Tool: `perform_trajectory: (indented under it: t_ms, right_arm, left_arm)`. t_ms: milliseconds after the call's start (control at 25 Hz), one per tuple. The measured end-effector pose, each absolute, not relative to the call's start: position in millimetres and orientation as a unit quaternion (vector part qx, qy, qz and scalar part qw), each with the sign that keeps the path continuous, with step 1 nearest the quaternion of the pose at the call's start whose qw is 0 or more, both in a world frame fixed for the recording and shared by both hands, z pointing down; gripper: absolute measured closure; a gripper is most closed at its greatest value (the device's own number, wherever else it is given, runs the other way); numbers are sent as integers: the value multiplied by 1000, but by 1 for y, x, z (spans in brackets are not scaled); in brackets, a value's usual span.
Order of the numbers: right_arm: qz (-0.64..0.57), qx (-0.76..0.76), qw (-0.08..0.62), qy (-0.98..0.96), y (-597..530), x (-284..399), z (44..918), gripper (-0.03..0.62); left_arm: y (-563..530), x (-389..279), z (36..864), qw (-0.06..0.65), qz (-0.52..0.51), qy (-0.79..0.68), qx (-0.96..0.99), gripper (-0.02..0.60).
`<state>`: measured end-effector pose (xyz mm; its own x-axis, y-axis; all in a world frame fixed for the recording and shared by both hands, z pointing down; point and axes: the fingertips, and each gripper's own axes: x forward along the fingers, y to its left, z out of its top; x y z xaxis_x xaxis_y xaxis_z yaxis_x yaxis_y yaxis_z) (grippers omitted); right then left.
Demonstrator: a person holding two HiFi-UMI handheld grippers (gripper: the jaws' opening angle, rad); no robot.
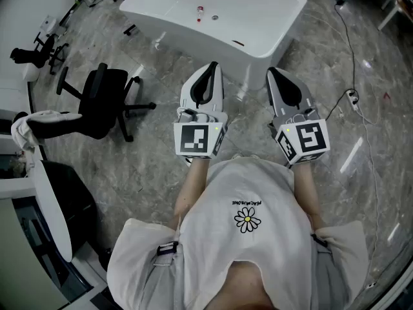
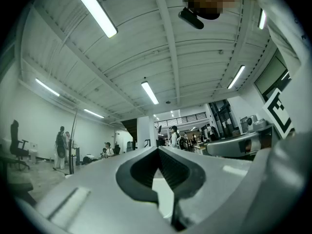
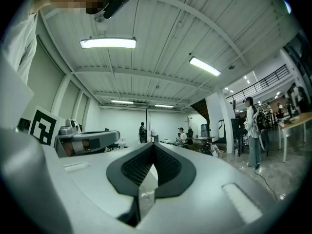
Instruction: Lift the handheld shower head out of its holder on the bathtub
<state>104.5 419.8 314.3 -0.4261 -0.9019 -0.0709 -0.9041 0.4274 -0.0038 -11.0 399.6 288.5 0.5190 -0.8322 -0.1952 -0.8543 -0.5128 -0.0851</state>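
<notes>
A white freestanding bathtub (image 1: 258, 19) stands on the marble floor ahead of me. A slim chrome fitting (image 1: 242, 93) rises at its near side; I cannot make out the shower head or its holder. Both grippers are held up in front of my chest, short of the tub. My left gripper (image 1: 211, 66) has its jaws together with nothing between them, and so does my right gripper (image 1: 271, 72). The left gripper (image 2: 158, 150) and the right gripper (image 3: 154, 144) both look out across the hall and ceiling; the tub is outside both gripper views.
A black office chair (image 1: 103, 105) stands left of the tub. A cable with a power strip (image 1: 352, 97) runs across the floor at the right. A white desk edge (image 1: 55, 212) and a cloth (image 1: 39, 118) are at the left. People (image 3: 252, 130) stand far off in the hall.
</notes>
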Motion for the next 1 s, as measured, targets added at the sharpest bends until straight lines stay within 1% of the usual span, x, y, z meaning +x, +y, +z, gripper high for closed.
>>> perform_trajectory:
  t_ms: [400,560,760,1000]
  right_arm:
    - [6,-536,30,843,420,103,314,571]
    - [-6,-542,46,839,420,110,315,571]
    - [-30,-542,52,838,426,130,325,571]
    - [-48,-553,55,830,443,176,342,571]
  left_arm:
    - [397,-28,289,68,72,503,-859,581]
    - [395,-26,292,71,71,502,-859,581]
    - [402,-14,296,63,67,513,-854,581]
    - [414,12,314,57,49,528,-846,581]
